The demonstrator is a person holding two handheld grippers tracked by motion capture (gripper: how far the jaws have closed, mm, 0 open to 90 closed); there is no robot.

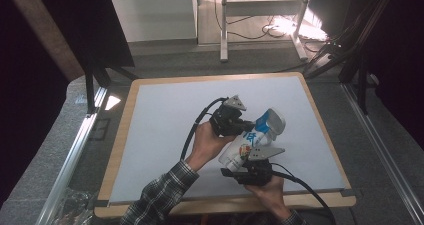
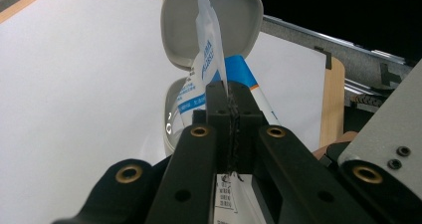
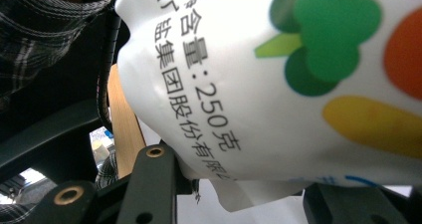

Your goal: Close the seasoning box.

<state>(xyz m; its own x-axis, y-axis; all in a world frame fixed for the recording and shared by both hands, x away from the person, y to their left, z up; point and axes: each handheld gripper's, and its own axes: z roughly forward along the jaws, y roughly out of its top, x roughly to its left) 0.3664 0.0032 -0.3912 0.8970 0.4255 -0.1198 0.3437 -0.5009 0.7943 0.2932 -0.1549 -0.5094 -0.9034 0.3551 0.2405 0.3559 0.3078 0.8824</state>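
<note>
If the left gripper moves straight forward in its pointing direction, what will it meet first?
Probably the open grey lid: the left gripper, shut on the bag's edge, points straight at it. Depth is unclear.

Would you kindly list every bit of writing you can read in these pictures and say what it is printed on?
"含量:250克" on the white pouch, above the right gripper.
A line beside it starts "集团股份有限"; its end is cut off.
Blue lettering on the pouch flap pinched in the left gripper: too blurred.
Barcode label below the jaws: too small.
</note>
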